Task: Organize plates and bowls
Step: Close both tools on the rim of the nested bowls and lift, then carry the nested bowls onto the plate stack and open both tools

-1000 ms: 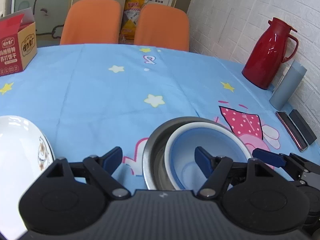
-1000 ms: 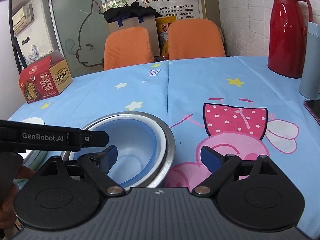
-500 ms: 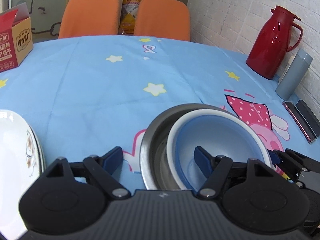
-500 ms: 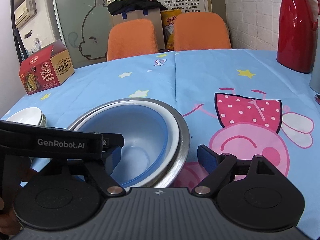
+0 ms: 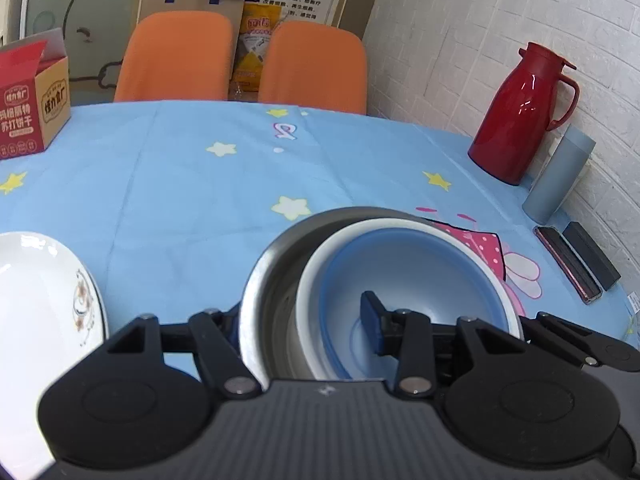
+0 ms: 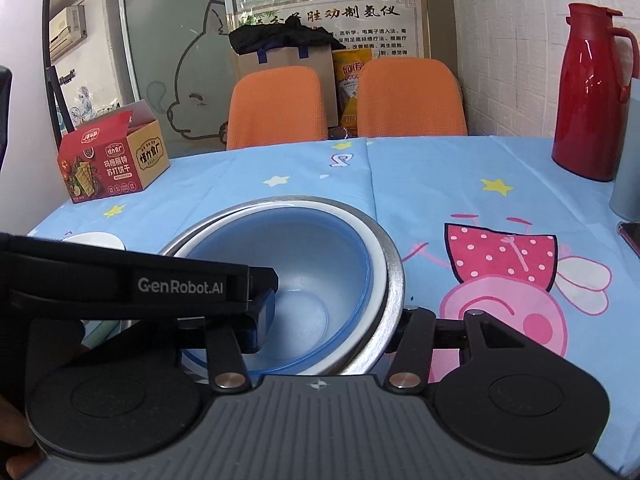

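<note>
On the blue cartoon tablecloth, left wrist view: a blue bowl with a white rim sits nested inside a steel bowl. The left gripper straddles the near wall of both bowls — its right finger pad is inside the blue bowl, its left finger is mostly hidden behind the steel rim. Jaws stand wide; whether they press the bowls cannot be told. A white plate lies at left, cut off by the frame edge. A red thermos, grey tumbler and red box stand farther back.

Right wrist view: the same nested bowls, steel bowl around blue bowl. The right gripper spans their right-hand wall, left pad inside, right finger concealed behind the steel rim. Jaws wide apart; contact not discernible. The left gripper's arm crosses the left foreground, covering part of the bowls — only a sliver of white plate shows above it.
</note>
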Demonstrator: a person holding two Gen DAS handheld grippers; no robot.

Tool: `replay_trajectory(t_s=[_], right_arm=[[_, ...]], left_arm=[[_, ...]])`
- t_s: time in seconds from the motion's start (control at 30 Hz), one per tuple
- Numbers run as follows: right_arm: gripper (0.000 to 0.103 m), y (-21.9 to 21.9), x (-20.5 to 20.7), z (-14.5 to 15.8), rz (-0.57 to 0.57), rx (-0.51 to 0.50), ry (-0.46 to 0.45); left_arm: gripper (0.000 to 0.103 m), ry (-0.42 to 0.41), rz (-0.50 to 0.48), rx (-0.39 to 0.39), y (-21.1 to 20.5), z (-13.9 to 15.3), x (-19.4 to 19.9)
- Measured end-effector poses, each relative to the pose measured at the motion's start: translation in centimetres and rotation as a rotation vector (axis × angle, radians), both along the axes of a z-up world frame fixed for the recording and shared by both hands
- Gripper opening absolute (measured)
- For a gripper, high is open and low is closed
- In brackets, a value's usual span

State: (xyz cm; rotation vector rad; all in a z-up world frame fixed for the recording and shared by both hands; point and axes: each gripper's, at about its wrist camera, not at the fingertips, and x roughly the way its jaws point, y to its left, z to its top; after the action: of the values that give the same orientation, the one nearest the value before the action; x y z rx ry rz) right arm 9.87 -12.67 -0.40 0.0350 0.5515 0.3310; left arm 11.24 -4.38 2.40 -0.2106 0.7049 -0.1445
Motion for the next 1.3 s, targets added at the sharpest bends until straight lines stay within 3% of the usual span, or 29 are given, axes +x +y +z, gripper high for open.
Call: replay_trajectory(t_s=[0.27,0.53,0.77,0.93,1.07,1.3], right_arm=[[0.087,3.9,-0.6,2.1,0.073,-0.030,-0.040],[0.087,13.9,0.2,3.8,0.296,-0.001,-0.080],[0.089,20.3,-0.4,2.6,0.470,0.007,-0.027],[0.095,21.1,-0.5,1.4,0.487,-0.011,0.025],[0.095,20.6,0.4,1.1,0.470,-0.010,0.043],[0.096,20.5,1.0,0.1,0.465,-0.015,0.071]], left_arm=[[0.041,-0.040,0.076,-0.015,4.1,1.9,-2.3],[0.041,-0.088,0.309,0.037,13.8,4.2,-6.0],[0.043,-0.047,0.483,0.032,20.2,2.9,-9.3],[0.050,-0.008,0.474,0.015,20.9,1.3,-8.9],[0.054,0.001,0.456,0.064,20.0,0.8,-7.6],[0.053,0.016,0.438,0.037,20.1,0.0,-6.4]])
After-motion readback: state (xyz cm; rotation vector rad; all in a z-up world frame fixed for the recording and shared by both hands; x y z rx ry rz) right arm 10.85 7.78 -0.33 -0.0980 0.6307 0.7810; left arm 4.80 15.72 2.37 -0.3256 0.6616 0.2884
